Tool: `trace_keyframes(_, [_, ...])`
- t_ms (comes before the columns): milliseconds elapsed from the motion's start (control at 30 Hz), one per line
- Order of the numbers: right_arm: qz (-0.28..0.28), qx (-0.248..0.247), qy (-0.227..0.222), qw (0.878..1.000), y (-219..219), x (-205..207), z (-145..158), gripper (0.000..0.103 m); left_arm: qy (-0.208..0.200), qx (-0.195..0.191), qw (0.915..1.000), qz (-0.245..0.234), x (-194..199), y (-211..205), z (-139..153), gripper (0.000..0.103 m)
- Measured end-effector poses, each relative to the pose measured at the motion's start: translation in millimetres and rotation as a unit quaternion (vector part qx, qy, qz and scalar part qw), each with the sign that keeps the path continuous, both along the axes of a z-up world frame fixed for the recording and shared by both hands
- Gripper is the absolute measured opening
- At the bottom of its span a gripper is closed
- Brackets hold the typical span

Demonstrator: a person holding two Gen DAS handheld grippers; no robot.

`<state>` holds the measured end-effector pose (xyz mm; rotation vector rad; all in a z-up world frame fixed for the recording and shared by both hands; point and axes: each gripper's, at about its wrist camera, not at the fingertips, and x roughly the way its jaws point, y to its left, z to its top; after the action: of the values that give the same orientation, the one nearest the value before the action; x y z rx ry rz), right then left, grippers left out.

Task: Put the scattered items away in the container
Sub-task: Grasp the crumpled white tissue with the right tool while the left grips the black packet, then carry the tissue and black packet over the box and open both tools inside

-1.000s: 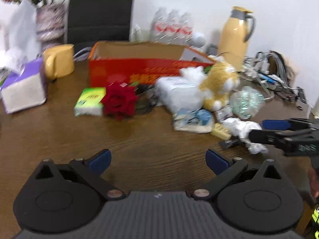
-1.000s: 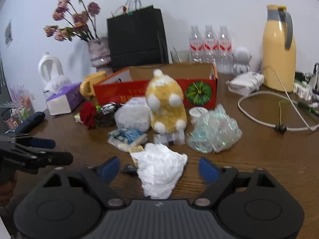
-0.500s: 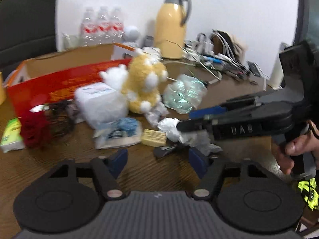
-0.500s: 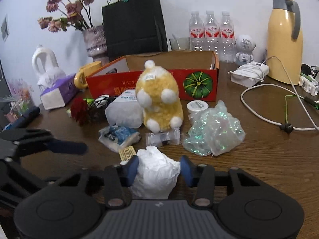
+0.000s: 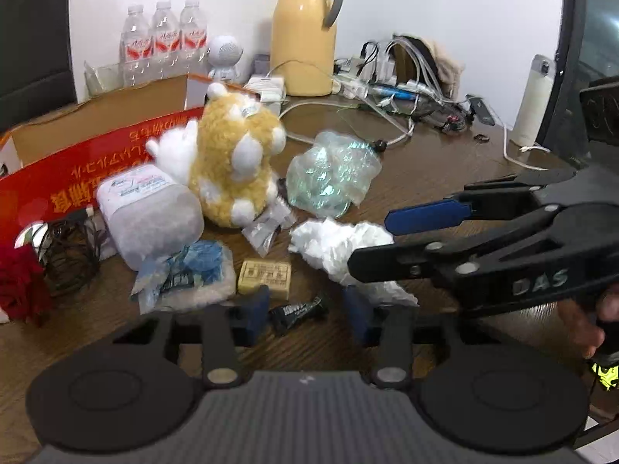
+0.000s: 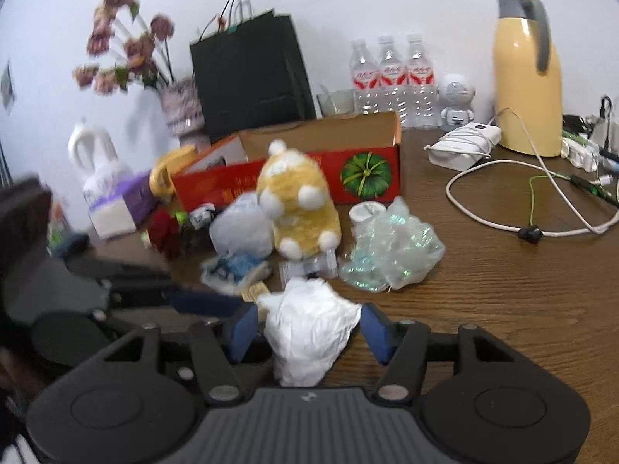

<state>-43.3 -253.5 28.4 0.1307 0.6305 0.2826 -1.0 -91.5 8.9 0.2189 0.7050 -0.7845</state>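
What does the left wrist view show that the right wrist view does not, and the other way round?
Only the left wrist view: a small black packet between the closing left hand-held gripper, and a white flask. Only the right wrist view: a flower vase and a purple tissue box. Both: the crumpled white paper between the opening right hand-held gripper, the plush toy, the red box.

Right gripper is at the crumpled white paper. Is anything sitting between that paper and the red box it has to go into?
Yes. The crumpled white paper lies between the right gripper's opening jaws, and the yellow plush toy stands directly between it and the red box, with a white pouch and crinkled clear bag on either side. Lifting over them looks necessary.
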Motion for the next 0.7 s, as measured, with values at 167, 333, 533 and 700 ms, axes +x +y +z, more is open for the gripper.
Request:
trace_keyframes(167, [-0.009,0.004,0.009,1.0,0.7,5.0,-7.7,0.056,-0.002,-0.007,1.0,0.002,-5.9,3.7,2.7,0.037])
trace_keyframes(333, [-0.014,-0.012,0.011,1.0,5.5,11.5,-11.5,0.054,-0.01,0.004,0.9999,0.007,-7.4,-0.2,1.0,0.029])
trace_keyframes(533, [-0.02,-0.05,0.014,0.998,15.2,14.3,-16.6,0.039,-0.022,0.004,0.9995,0.021,-18.5,9.8,0.0,0.022])
trace_keyframes(700, [-0.03,-0.092,0.001,0.995,24.0,13.3,-18.7,0.023,-0.024,-0.007,0.9992,0.03,-29.2,22.4,-0.2,0.02])
